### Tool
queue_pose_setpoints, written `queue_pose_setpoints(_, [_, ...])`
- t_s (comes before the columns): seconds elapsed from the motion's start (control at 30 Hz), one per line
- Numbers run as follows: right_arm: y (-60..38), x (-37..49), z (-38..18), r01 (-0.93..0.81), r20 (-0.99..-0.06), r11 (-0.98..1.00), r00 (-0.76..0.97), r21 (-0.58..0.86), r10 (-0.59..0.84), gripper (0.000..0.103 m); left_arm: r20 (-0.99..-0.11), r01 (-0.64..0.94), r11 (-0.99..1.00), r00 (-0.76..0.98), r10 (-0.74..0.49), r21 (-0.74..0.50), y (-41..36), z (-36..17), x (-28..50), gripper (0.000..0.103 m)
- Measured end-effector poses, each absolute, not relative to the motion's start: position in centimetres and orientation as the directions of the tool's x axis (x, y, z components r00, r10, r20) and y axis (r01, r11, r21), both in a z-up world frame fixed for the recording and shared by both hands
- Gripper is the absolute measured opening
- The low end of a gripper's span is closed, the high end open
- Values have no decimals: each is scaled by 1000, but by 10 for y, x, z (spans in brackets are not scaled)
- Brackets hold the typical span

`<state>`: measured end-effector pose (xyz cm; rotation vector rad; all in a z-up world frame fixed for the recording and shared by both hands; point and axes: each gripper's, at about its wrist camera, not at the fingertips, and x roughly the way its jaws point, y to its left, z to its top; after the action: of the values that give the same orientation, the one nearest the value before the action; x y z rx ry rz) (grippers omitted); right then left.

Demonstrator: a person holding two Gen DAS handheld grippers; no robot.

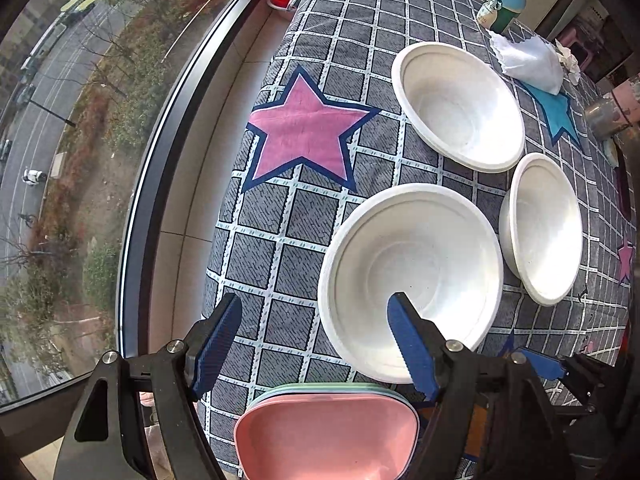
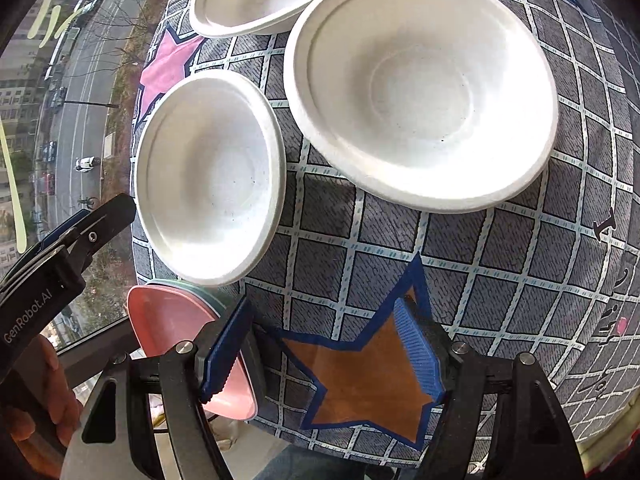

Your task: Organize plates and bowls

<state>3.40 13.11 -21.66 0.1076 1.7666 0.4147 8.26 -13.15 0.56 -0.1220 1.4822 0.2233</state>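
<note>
White moulded-pulp bowls are sitting beyond stacked pink plates on checked tabletop; left tool and right tool are hovering spread, empty.

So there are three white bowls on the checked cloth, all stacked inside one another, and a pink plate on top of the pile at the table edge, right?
Not stacked. The three white bowls sit apart on the checked cloth, each empty, as the left wrist view shows. The pink plate does top the pile at the table edge.

Three white bowls sit on the checked tablecloth; right gripper jaws parted over an orange star.
</note>
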Motion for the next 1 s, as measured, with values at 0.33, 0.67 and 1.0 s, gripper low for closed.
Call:
queue_pose_setpoints(0.33, [149, 53, -233, -77, -923, 939, -229, 334, 310, 71, -997, -215, 974, 18, 78, 72, -126, -33, 111, 69])
queue_pose_setpoints(0.67, [136, 65, -231, -51, -905, 927, -242, 371, 349, 22, -999, -139, 989, -31, 42, 46, -152, -52, 101, 29])
queue_pose_setpoints(1.0, [81, 48, -227, -62, -908, 935, -269, 348, 320, 22, -996, 4, 998, -56, 63, 62, -214, -56, 76, 29])
